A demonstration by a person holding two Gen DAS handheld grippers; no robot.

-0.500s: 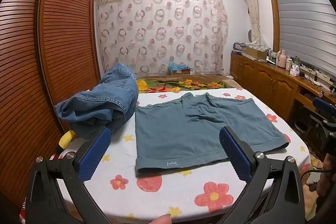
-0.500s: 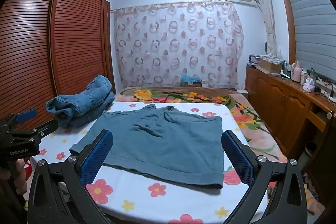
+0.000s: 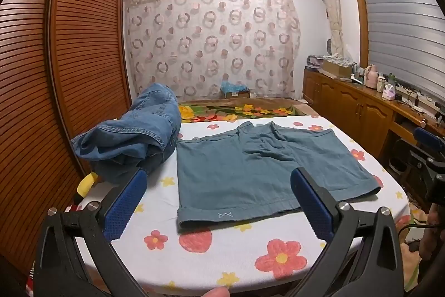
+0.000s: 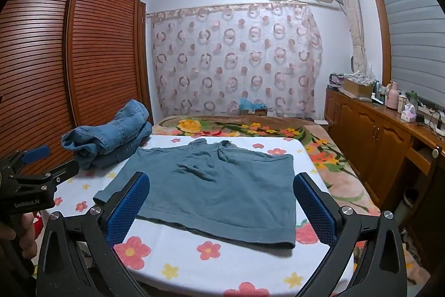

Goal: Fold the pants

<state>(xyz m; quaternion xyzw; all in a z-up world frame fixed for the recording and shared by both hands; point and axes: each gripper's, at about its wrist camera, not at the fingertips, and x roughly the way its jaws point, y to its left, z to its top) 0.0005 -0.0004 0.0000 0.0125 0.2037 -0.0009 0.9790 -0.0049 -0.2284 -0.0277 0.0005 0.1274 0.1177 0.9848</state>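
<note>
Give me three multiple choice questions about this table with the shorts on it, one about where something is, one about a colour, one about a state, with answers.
1. Where does the denim pile lie relative to the teal shorts in the left wrist view?
A. To their left
B. On top of them
C. To their right

2. What colour are the pads on the left tongs?
A. Red
B. Blue
C. Yellow

3. How do the shorts lie on the flowered table?
A. Rolled up
B. Hanging off the edge
C. Spread flat, unfolded

Answers: 1 A, the denim sits beside the shorts' left edge. 2 B, both pads show blue. 3 C, both legs lie open side by side; the right tongs are open, holding nothing.
</note>
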